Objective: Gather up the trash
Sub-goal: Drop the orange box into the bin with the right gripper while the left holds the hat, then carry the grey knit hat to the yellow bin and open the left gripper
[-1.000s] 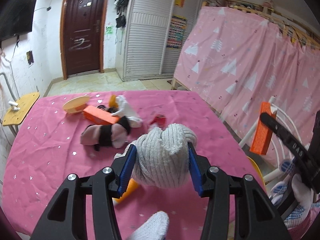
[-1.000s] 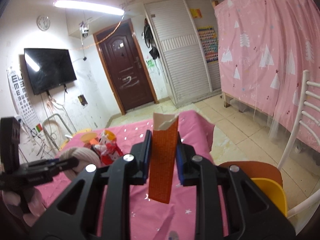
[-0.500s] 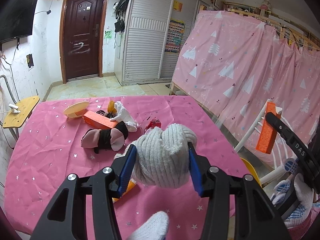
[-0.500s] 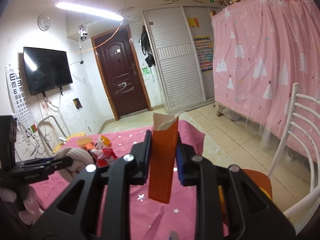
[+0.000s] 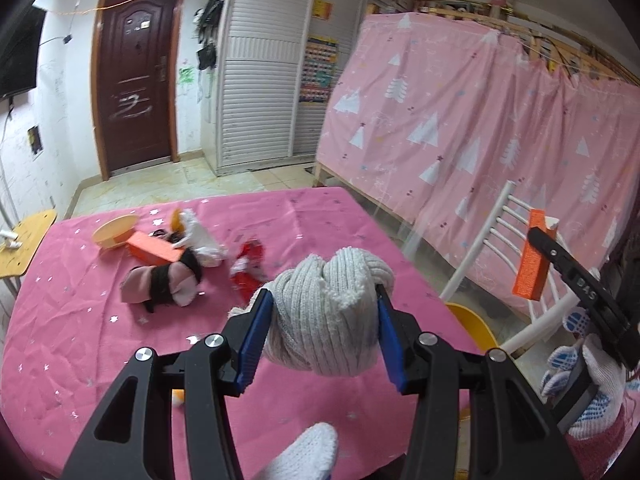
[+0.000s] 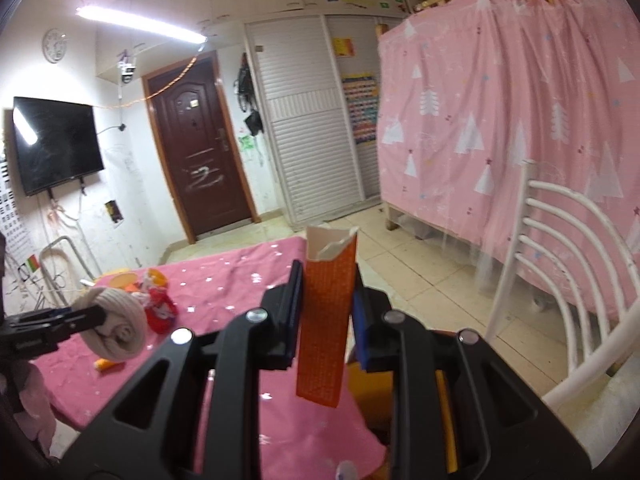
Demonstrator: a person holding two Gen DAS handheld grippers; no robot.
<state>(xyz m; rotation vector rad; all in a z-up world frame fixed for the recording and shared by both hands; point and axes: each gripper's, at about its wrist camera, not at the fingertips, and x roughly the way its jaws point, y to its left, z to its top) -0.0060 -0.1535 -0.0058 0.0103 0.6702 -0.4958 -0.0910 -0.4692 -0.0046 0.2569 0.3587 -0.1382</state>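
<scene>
Trash from the pink-clothed table [image 5: 80, 320] was in both grippers at this moment. Farthest left in the left wrist view, a shallow yellow dish [image 5: 114, 232], an orange carton [image 5: 154, 248], a pink-and-black bow-like piece [image 5: 164, 284], a crumpled white scrap [image 5: 200, 240] and a red wrapper [image 5: 250, 266] lay uncollected on the cloth. Nearer the middle, the left gripper [image 5: 324, 320] clamped its blue pads against both sides of a balled-up grey knitted sock [image 5: 332, 312], held above the table rather than resting on it. To the right, beyond the table edge, the right gripper [image 6: 326, 320] pinched a torn orange box [image 6: 326, 320] upright between tightly closed jaws, with a white chair [image 6: 560, 280] and a yellow container [image 5: 470, 320] below and beside it. Compared with a second earlier, both hands had drifted sideways towards the right of the table: the chair and pink curtain [image 5: 480, 120] filled more of both views, the items on the cloth sat further back and left, and the orange box appeared higher against the chair back. Neither grip had altered. That shift suggested the two pieces were being carried off the table towards a drop point, probably the yellow container, though whether it was a bin could not be told.
</scene>
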